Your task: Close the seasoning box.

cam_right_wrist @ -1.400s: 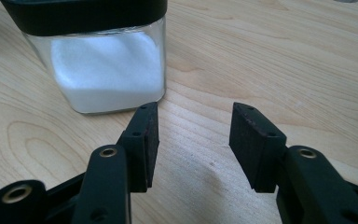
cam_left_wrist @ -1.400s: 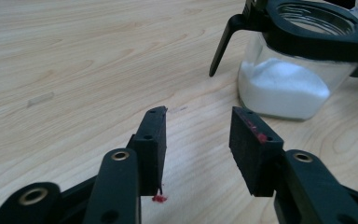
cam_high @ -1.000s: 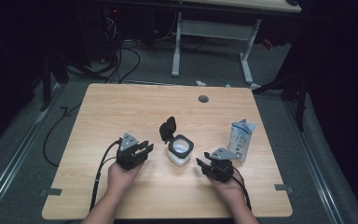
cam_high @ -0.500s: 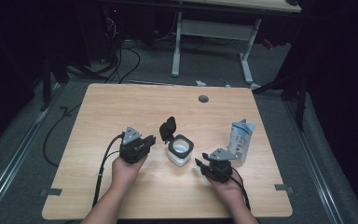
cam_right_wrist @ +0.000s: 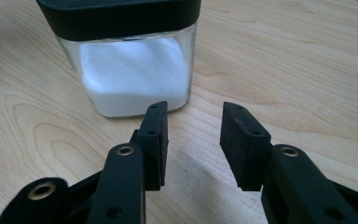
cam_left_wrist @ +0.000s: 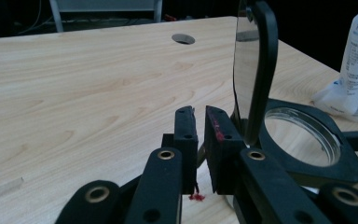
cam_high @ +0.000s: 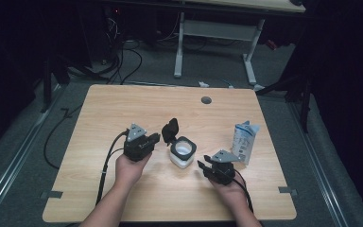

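Two grippers flank the jar (cam_high: 183, 152) mid-table: left gripper (cam_left_wrist: 199, 122), nearly closed and empty, sits just beside its raised lid (cam_left_wrist: 256, 65); right gripper (cam_right_wrist: 193, 135), open and empty, faces its glass side.

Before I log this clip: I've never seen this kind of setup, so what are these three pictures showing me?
A person sits at a wooden table holding a hand-operated two-jaw gripper in each hand. The high view looks down from above; the other two pictures come from cameras riding on each gripper, looking along its black jaws. The left gripper has its jaws nearly together, gripping nothing, beside the raised hinged lid of a glass jar holding white powder. The right gripper is open and empty, pointed at that jar. A white and blue carton stands at the right.
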